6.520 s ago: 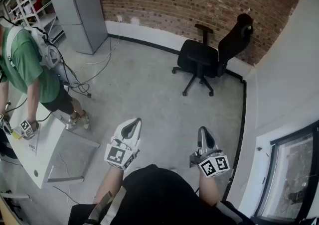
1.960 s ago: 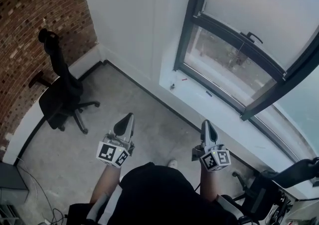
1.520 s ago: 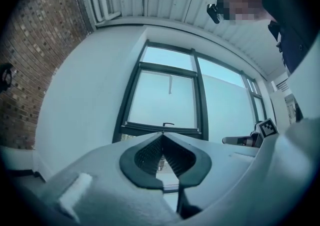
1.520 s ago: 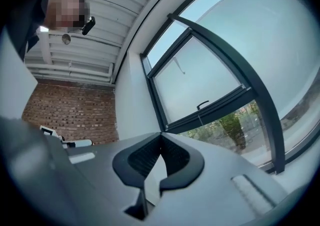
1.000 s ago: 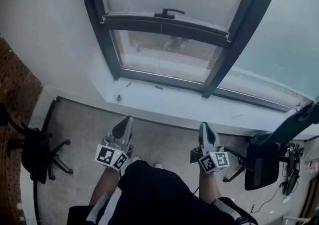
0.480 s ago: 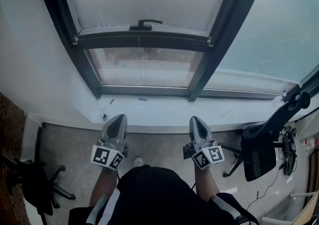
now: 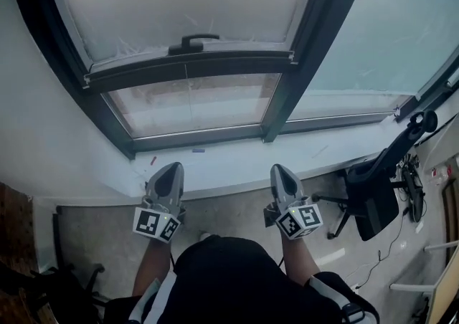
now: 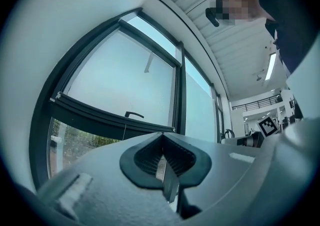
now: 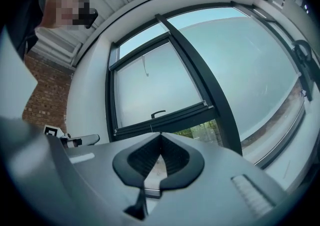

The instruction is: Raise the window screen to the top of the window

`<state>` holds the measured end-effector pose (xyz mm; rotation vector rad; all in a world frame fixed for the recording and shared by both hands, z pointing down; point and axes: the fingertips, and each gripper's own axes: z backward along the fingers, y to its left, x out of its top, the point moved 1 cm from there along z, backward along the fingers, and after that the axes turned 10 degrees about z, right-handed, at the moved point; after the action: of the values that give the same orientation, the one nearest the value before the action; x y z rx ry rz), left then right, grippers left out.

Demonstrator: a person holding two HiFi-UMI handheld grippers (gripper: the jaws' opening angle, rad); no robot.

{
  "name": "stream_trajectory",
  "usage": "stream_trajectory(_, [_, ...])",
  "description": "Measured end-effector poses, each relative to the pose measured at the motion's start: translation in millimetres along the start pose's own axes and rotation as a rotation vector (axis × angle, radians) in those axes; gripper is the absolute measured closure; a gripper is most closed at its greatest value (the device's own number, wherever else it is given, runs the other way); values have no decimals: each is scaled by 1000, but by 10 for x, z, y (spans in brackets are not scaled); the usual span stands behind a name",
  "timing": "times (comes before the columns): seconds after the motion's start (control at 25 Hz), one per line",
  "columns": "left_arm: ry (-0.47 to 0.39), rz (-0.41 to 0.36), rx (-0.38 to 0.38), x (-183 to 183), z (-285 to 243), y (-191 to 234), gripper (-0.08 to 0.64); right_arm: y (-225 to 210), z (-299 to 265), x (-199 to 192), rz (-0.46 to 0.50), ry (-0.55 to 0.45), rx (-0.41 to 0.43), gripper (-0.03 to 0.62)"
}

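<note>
Facing window screen (image 7: 186,0): left gripper (image 7: 168,170), right gripper (image 7: 279,170), closed.

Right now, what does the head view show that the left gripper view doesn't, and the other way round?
Only the head view shows the white window sill and the floor below it. Only the left gripper view shows the ribbed ceiling and a strip light. Both show the window screen, its dark bottom bar with the handle partway up the window, and the left gripper, shut and empty.
</note>
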<state>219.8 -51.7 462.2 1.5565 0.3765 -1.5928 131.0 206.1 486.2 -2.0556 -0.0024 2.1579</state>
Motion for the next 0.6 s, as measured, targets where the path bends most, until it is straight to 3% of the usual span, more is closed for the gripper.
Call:
stream_trajectory(0.2, [28, 14, 8, -46, -52, 303, 557, 111, -186, -52, 18, 15, -35, 588])
stream_trajectory(0.44, [39, 40, 88, -126, -90, 562, 557, -71, -408, -166, -5, 35, -37, 588])
stream_trajectory(0.6, [22, 44, 158, -146, -278, 705, 558, -231, -718, -170, -5, 18, 9, 588])
